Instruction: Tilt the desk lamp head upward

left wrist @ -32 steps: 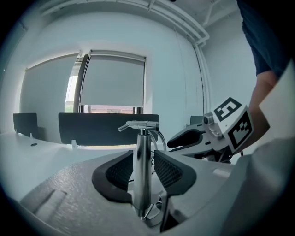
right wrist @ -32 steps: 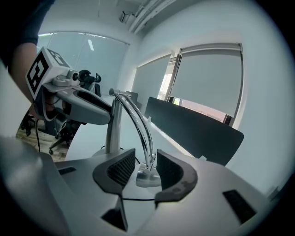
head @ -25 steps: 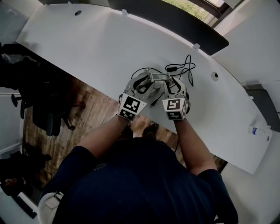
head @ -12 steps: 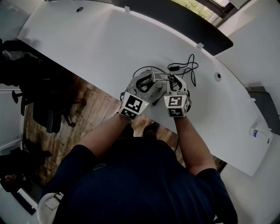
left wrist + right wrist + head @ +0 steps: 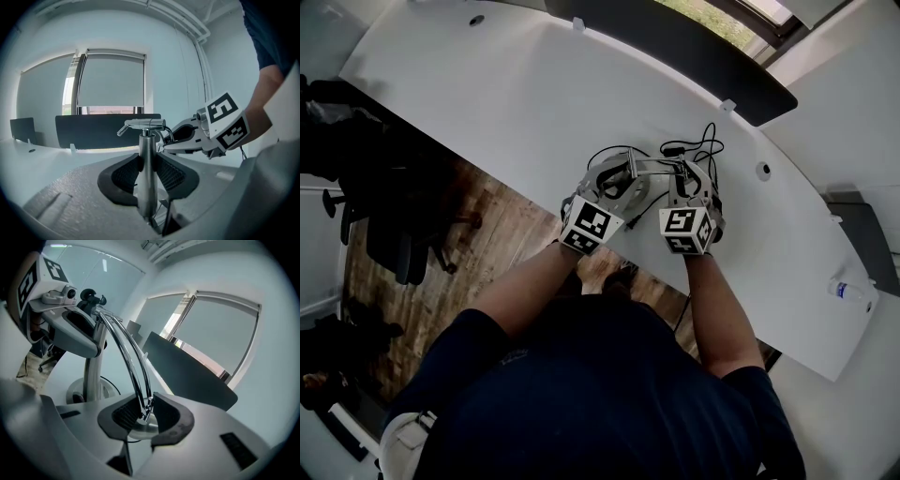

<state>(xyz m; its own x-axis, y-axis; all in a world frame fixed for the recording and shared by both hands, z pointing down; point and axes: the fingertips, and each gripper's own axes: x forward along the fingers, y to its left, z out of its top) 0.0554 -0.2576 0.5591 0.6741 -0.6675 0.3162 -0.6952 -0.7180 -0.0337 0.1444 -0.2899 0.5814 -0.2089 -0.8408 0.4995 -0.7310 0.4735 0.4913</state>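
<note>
A chrome desk lamp stands near the front edge of the white desk. My left gripper is shut on the lamp's upright post, pads pressed to both sides. From the post's top two thin curved rods run over to the round lamp head. My right gripper is closing on the rods where they meet the head, and both pads touch them. In the head view the left gripper and the right gripper sit side by side at the lamp.
The lamp's black cable lies looped on the desk just behind it. A dark panel runs along the desk's far edge. A small bottle lies at the far right end. Black chairs stand on the wooden floor at left.
The right gripper has shifted slightly right and its jaws have drawn in around the lamp's rods. The left gripper has kept its hold on the post.
</note>
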